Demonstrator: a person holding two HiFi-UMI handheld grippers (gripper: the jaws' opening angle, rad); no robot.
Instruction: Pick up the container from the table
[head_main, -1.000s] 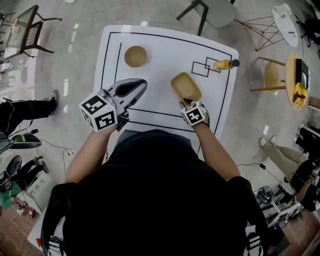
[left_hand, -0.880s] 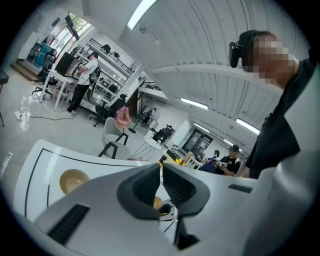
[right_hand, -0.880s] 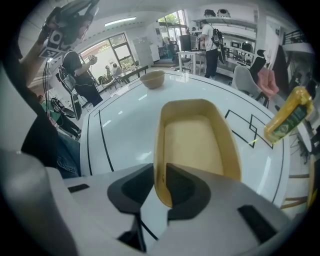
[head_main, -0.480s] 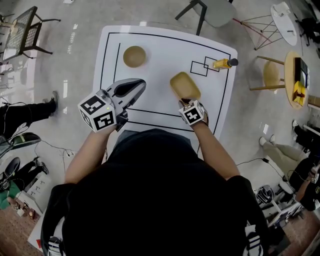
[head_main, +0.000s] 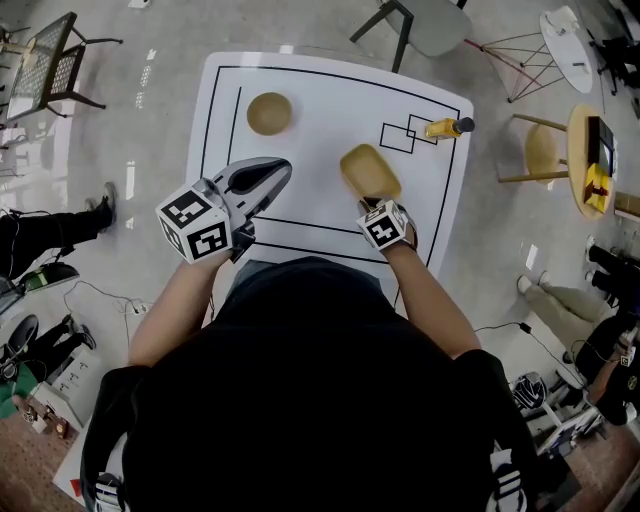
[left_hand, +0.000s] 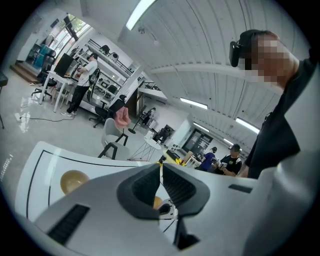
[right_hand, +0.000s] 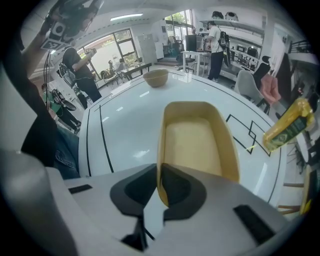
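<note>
A tan oblong container (head_main: 368, 170) stands on the white table (head_main: 330, 95), right of centre. My right gripper (head_main: 373, 201) points steeply down at its near end. In the right gripper view the container (right_hand: 196, 140) has its near rim wall between the jaws of the right gripper (right_hand: 160, 181). The jaws are closing, and the dark pads (right_hand: 179, 189) lie against the wall from inside and outside. My left gripper (head_main: 283, 168) hovers over the table's left front, apart from the container. Its jaws (left_hand: 161, 172) meet with nothing between them.
A round tan bowl (head_main: 269, 113) sits at the table's far left. A yellow bottle (head_main: 446, 128) lies by the black squares drawn at the far right edge. Chairs, small tables and people stand around the table on the floor.
</note>
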